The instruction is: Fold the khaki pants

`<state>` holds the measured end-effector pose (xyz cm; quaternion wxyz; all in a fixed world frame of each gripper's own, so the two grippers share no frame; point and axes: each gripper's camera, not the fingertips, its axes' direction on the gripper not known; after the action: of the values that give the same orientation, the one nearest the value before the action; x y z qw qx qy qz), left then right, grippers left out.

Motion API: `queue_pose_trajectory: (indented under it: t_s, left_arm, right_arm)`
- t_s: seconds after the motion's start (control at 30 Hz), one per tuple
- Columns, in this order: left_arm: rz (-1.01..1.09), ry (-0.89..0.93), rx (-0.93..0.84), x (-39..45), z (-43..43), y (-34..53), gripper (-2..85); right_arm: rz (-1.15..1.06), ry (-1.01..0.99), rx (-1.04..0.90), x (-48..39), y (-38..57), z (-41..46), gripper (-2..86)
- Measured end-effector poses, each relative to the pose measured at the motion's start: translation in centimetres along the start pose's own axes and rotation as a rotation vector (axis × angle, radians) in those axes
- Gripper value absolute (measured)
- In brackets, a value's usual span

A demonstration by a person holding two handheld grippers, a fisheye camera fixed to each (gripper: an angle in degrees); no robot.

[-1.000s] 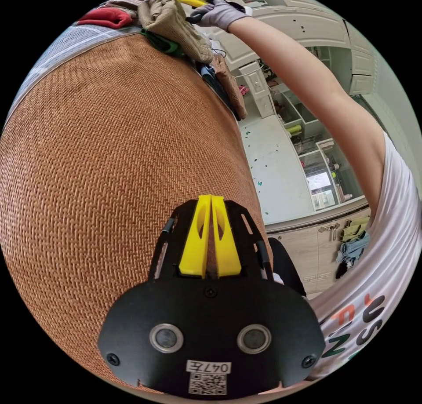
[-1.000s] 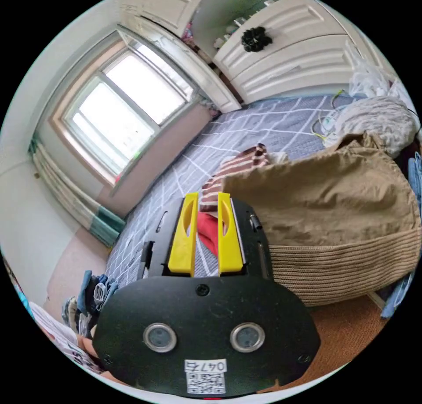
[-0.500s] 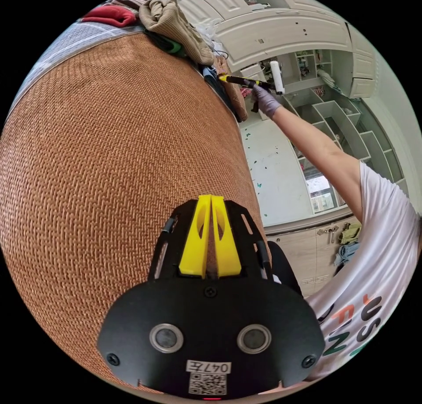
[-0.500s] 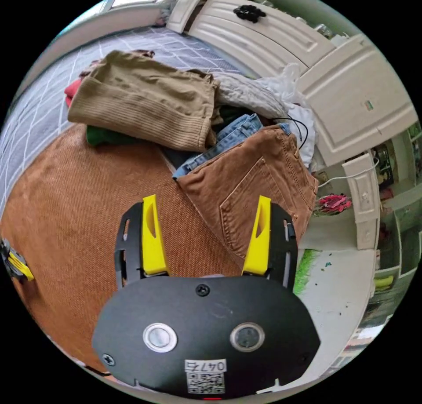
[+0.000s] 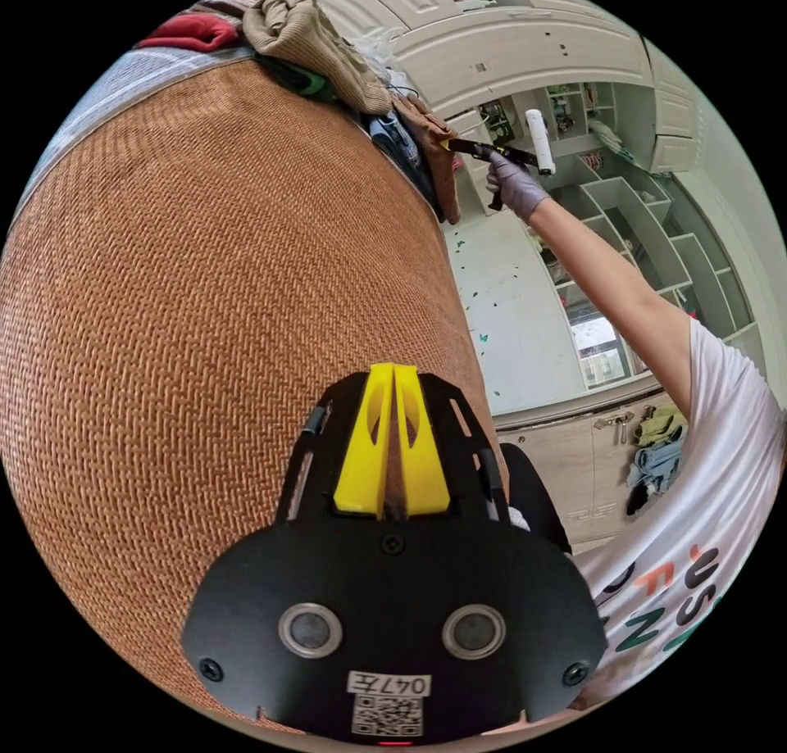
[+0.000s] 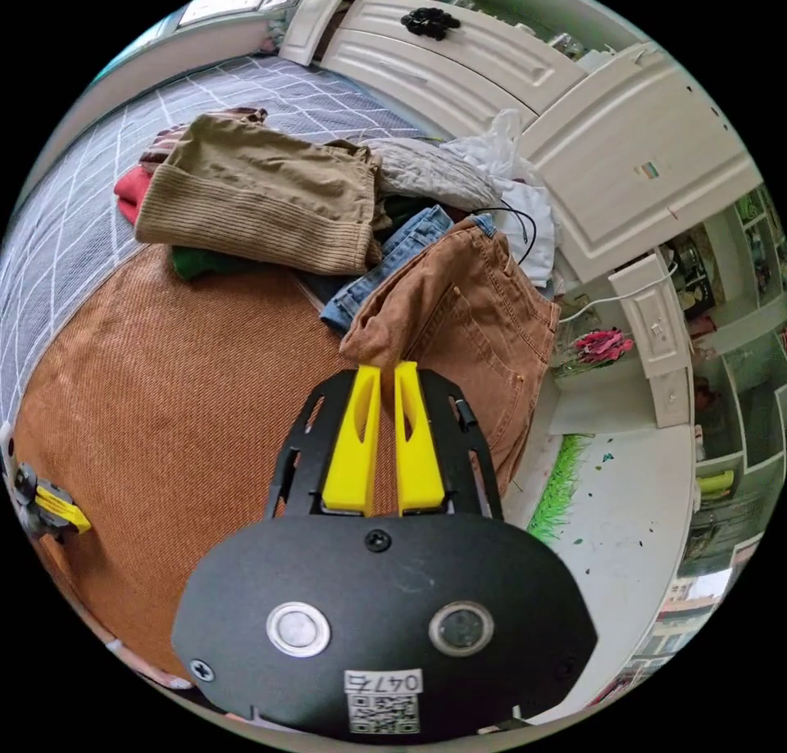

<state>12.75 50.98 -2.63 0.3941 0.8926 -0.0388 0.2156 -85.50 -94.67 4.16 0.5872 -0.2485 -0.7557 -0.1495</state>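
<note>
Left gripper view: our left gripper (image 5: 393, 376), jaws together and empty, rests on the orange mat (image 5: 205, 310). Right gripper view: our right gripper (image 6: 381, 374) pinches the khaki pants (image 6: 467, 327) at the mat's edge; folding hasn't begun.

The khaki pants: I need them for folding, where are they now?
In the right gripper view the khaki pants lie at the woven orange mat's far edge beside blue jeans, one corner pinched by the right hand-held gripper.
</note>
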Motion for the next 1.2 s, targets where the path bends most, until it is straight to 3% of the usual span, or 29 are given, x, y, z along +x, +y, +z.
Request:
queue_pose_trajectory:
  t_s: [0.1,0.3,0.43,0.6,0.77,0.97,1.2]
  left_arm:
    - [0.040,-0.057,0.011,2.4,-3.1,1.1,-1.0]
    - [-0.092,-0.270,0.471,7.0,-19.3,5.9,-1.0]
    - [-0.128,-0.431,0.603,10.8,-27.3,9.7,-1.0]
    - [-0.047,-0.426,0.550,15.9,-31.6,12.2,-1.0]
    - [0.046,-0.486,0.259,22.2,-32.1,11.5,-1.0]
    - [0.030,-0.684,0.075,27.7,-33.0,13.4,-1.0]
    - [0.009,-0.657,0.009,25.7,-34.5,17.7,-1.0]
  right_arm:
    - [-0.083,-0.086,-0.009,-2.4,4.4,-2.8,-0.3]
    - [-0.146,-0.366,0.011,-13.3,18.9,-10.8,0.1]
    - [-0.086,-0.761,0.121,-22.4,30.2,-15.4,3.0]
    - [0.114,-1.006,0.339,-24.8,43.9,-18.1,1.3]
    - [0.257,-1.065,0.340,-26.0,56.3,-15.3,-1.1]
    - [0.324,-1.028,0.270,-26.5,60.3,-13.3,-1.2]
    - [0.238,-1.005,0.079,-28.6,60.6,-11.0,-1.2]
